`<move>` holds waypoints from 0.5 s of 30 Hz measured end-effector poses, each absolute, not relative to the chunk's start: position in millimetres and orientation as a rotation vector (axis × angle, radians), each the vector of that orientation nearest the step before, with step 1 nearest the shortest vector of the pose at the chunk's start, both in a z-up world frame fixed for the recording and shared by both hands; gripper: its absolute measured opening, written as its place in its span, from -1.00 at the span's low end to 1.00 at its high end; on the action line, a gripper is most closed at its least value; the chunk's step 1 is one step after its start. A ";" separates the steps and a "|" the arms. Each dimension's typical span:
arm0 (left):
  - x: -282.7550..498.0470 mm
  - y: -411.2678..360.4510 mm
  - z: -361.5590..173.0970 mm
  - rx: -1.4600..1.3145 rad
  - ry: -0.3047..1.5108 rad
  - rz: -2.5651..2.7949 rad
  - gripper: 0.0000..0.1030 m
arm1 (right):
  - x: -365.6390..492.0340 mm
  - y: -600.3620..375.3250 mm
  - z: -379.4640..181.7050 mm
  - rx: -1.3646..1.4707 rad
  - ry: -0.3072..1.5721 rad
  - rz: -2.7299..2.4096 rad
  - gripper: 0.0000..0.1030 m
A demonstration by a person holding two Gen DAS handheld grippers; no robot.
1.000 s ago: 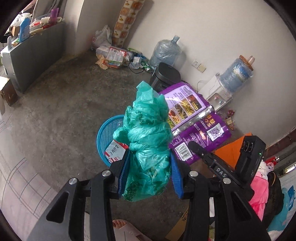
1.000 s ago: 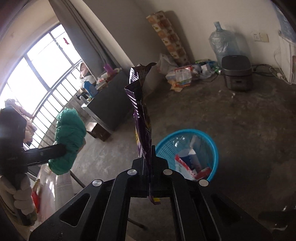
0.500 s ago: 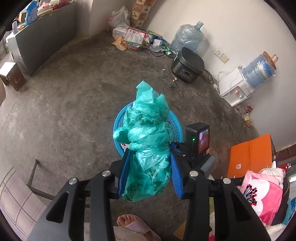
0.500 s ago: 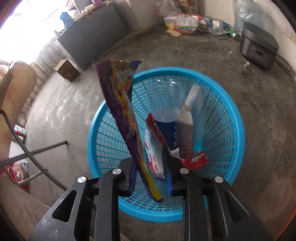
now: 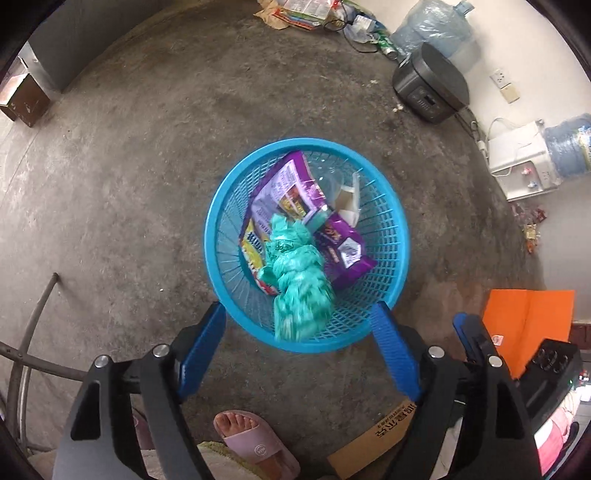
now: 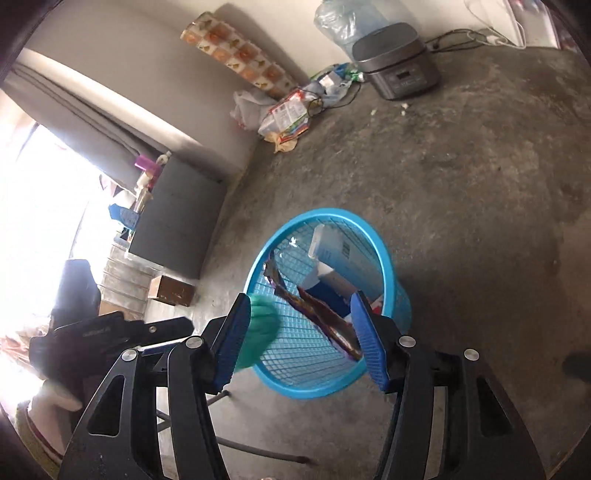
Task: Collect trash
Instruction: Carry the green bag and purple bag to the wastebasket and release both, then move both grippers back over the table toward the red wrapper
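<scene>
A blue plastic basket [image 5: 221, 206] stands on the concrete floor; it also shows in the right wrist view [image 6: 388, 266]. My left gripper [image 5: 300, 354] is open just above its near rim. A green plastic bag [image 5: 299, 280], blurred, is falling free into the basket over a purple snack packet [image 5: 343, 247]. My right gripper [image 6: 300, 339] is open and empty above the basket. In that view the purple packet [image 6: 321, 314] lies in the basket and the green bag [image 6: 258, 332] is by the left finger.
A black rice cooker [image 5: 430, 88], water jugs [image 5: 432, 26] and a white dispenser [image 5: 521, 162] line the far wall. Litter [image 5: 295, 11] lies in the corner. An orange box [image 5: 528, 332] is at right. My sandalled foot [image 5: 251, 439] and a metal chair leg [image 5: 33, 314] are near.
My left gripper has opened and let go of the green bag, which drops into the basket. My right gripper has opened wide, released the purple packet into the basket and drawn back.
</scene>
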State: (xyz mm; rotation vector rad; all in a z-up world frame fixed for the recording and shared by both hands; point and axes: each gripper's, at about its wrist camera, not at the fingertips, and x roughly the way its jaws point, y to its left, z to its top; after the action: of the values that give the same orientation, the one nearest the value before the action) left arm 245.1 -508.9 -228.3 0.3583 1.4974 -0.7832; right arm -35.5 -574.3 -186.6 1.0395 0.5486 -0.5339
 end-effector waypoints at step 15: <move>199.7 -353.0 10.1 0.116 0.913 -1.047 0.57 | 10.9 -480.9 -82.5 0.618 0.551 -0.448 0.38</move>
State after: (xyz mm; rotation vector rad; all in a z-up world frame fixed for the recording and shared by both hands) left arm 199.7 -353.0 10.1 0.1159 0.9131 -1.0469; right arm 10.9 -480.9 -82.5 0.6185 0.5509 -0.4484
